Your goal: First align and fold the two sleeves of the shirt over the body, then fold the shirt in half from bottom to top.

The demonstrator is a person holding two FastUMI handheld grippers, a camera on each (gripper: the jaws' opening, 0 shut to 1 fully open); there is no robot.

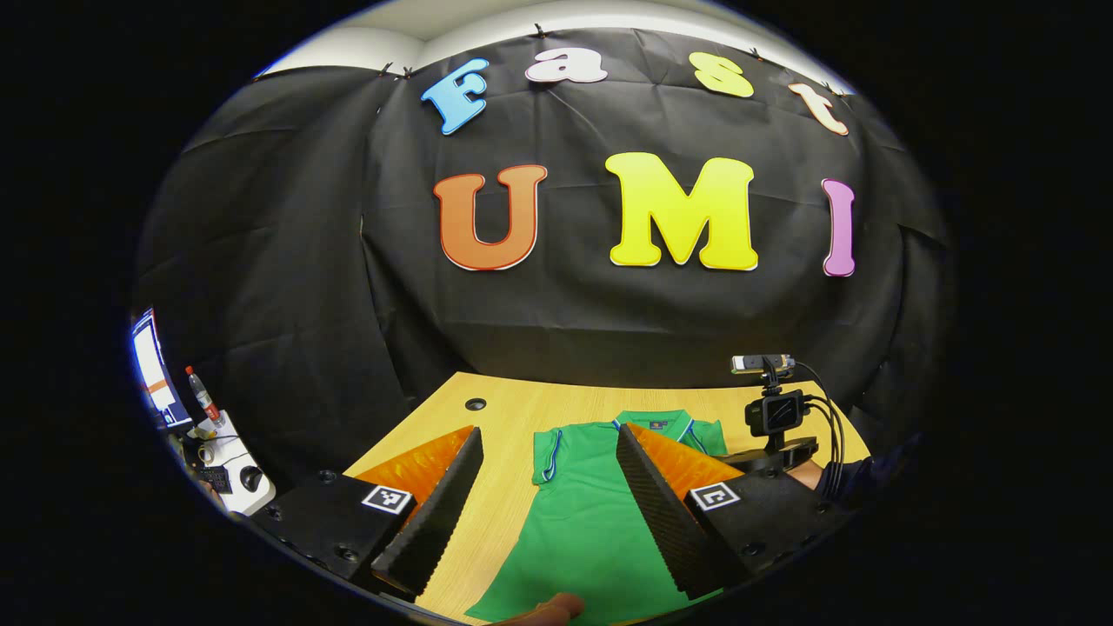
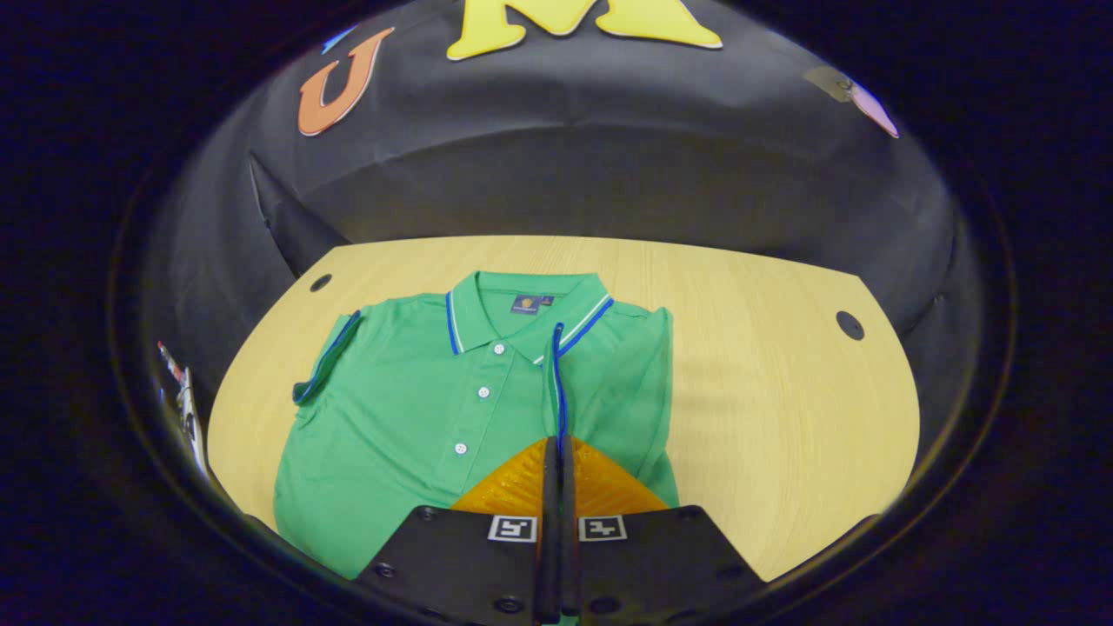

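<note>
A green polo shirt (image 2: 417,409) with blue-trimmed collar lies face up on the wooden table (image 2: 765,391). In the right gripper view its right-hand sleeve (image 2: 609,382) is folded over the body, and my right gripper (image 2: 556,440) is shut on that sleeve's blue-edged cuff. The other sleeve (image 2: 326,361) lies at the shirt's left side. In the left gripper view my left gripper (image 1: 549,430) hangs open above the shirt (image 1: 583,522), nothing between its fingers. The right gripper (image 1: 778,417), with its camera and cables, shows at the shirt's far right.
Round cable holes (image 2: 849,325) (image 2: 320,282) mark the table's back corners. A side desk with a bottle (image 1: 204,396) and a monitor stands off to the left. A person's finger (image 1: 548,609) lies at the shirt's near hem.
</note>
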